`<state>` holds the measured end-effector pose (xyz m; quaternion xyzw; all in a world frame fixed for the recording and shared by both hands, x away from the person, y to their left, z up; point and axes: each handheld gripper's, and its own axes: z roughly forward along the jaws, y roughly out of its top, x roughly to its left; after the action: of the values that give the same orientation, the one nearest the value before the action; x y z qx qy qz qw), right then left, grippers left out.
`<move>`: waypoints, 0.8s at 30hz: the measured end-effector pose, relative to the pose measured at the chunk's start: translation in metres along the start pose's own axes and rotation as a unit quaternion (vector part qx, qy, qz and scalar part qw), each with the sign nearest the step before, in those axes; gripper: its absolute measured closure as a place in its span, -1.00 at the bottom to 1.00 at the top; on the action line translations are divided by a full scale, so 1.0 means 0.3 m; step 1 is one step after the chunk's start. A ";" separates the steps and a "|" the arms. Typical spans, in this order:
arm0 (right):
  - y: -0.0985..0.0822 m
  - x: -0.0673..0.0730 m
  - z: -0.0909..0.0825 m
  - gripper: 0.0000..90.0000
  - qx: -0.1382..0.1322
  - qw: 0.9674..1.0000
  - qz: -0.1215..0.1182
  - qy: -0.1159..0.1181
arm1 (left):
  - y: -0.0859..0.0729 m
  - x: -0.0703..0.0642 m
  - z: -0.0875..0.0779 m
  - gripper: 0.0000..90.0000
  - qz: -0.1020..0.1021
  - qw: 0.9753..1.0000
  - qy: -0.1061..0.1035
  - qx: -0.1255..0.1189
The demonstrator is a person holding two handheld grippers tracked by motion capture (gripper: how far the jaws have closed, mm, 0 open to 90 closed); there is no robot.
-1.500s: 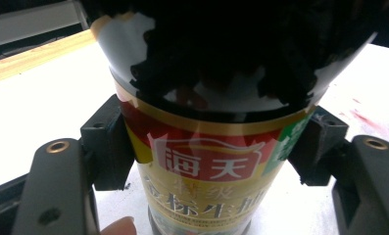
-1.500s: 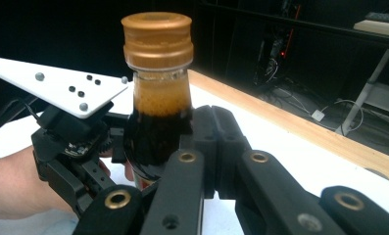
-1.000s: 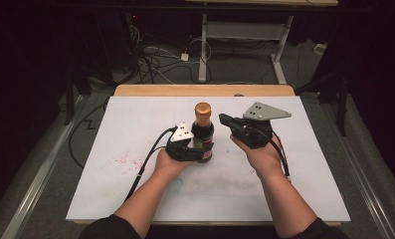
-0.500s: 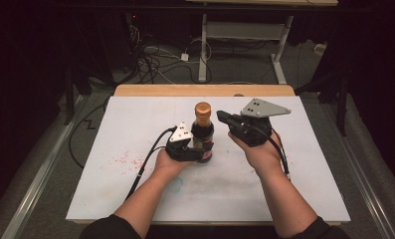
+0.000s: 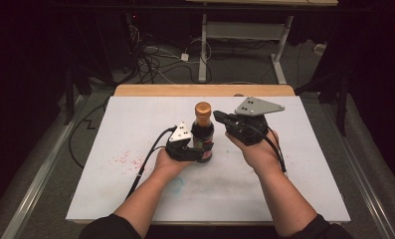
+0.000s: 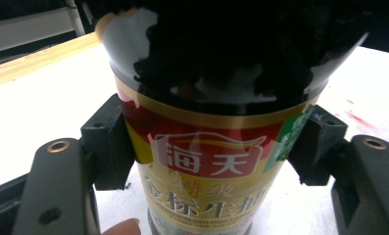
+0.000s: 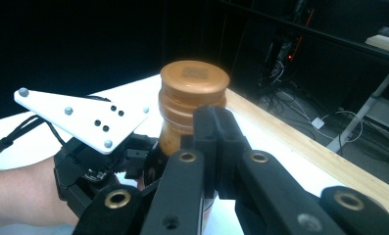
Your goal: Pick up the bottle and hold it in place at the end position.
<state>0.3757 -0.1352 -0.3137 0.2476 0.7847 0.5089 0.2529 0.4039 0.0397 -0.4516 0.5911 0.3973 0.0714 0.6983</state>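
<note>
A dark sauce bottle (image 5: 203, 137) with a copper-coloured cap (image 5: 202, 108) stands upright on the white tabletop (image 5: 284, 184). My left gripper (image 5: 199, 150) is shut on its lower body. In the left gripper view the pads (image 6: 109, 147) press both sides of the bottle's red and gold label (image 6: 202, 161), with the left gripper (image 6: 209, 152) around it. My right gripper (image 5: 218, 116) is shut with nothing in it, its tips close beside the bottle's neck. In the right gripper view the closed right gripper (image 7: 216, 147) sits just in front of the neck, below the cap (image 7: 194, 81).
Faint red stains (image 5: 125, 159) and a blue smudge (image 5: 177, 184) mark the white top. A wooden strip (image 5: 205, 90) runs along its far edge. Cables (image 5: 155, 64) and a desk frame (image 5: 245, 35) lie on the dark floor beyond.
My right gripper has edged slightly left toward the bottle's neck. The left gripper and the bottle have stayed put.
</note>
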 end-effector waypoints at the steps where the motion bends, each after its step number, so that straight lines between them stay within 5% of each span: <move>1: 0.004 0.002 0.007 1.00 0.002 1.000 0.000 0.002 | 0.000 0.000 0.000 -0.36 0.000 1.000 0.000 0.000; 24: 0.019 0.014 0.021 1.00 0.016 1.000 -0.009 0.003 | -0.008 -0.003 -0.002 -0.36 0.004 1.000 0.003 -0.009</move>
<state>0.3774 -0.1261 -0.3113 0.2432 0.7957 0.4944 0.2514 0.4019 0.0388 -0.4534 0.5862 0.3969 0.0794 0.7018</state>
